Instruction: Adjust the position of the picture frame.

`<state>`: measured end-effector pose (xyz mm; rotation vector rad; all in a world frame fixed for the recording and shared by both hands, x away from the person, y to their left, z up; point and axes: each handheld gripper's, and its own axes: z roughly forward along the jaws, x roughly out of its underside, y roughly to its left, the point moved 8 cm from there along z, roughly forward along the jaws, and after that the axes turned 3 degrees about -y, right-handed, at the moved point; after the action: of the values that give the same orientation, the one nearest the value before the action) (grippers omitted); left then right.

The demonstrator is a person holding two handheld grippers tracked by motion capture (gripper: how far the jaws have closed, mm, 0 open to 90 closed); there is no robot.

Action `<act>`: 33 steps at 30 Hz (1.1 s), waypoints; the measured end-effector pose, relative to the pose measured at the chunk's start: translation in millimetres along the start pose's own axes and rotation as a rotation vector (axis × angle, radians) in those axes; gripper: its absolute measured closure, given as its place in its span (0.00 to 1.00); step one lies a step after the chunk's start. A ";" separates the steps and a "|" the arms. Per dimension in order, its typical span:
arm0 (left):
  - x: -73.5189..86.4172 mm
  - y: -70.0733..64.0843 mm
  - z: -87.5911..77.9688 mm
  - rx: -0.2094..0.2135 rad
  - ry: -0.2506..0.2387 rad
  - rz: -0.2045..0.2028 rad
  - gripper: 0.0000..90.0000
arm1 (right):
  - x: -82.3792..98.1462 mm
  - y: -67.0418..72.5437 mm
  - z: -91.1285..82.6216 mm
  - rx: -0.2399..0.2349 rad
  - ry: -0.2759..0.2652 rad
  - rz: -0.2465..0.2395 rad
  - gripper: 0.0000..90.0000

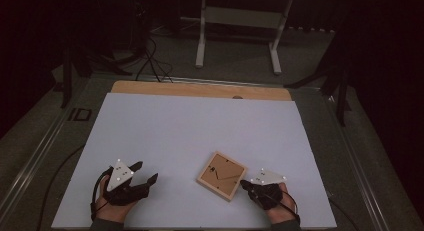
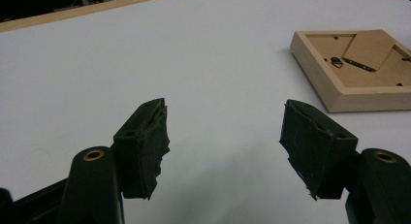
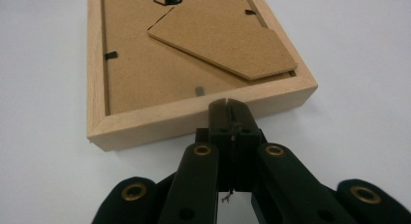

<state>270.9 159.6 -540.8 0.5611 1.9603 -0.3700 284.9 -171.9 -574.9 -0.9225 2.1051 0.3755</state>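
1. Frame (image 1: 222, 175): one, lying back-up on the white table (image 1: 190, 136), near its front edge.
2. Right gripper (image 3: 226, 104): jaws pressed together, tips against the frame's near side.
3. Left gripper (image 2: 224, 136): jaws spread, nothing between them, well apart from the frame.

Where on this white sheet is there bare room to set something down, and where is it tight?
The white sheet is bare from its far edge down to the picture frame, and between the left gripper and the frame. Tight spot: the frame's near-right edge, where the shut right gripper meets it.
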 end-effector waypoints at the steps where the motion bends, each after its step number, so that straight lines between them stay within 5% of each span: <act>1: 0.0 -0.4 0.5 0.002 0.001 0.001 0.37 | -1.0 1.7 1.2 -0.003 0.000 -0.003 1.00; 25: 4.6 -5.8 16.6 0.045 0.063 -0.002 0.50 | -37.4 45.9 46.1 -0.065 -0.038 -0.111 1.00; 33: 4.9 -6.6 26.1 0.071 0.089 -0.026 0.55 | -53.1 36.4 44.1 -0.057 -0.079 -0.078 0.99</act>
<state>285.3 142.4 -556.5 0.6072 2.0482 -0.4389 305.3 -97.3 -564.3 -1.0035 1.9890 0.4269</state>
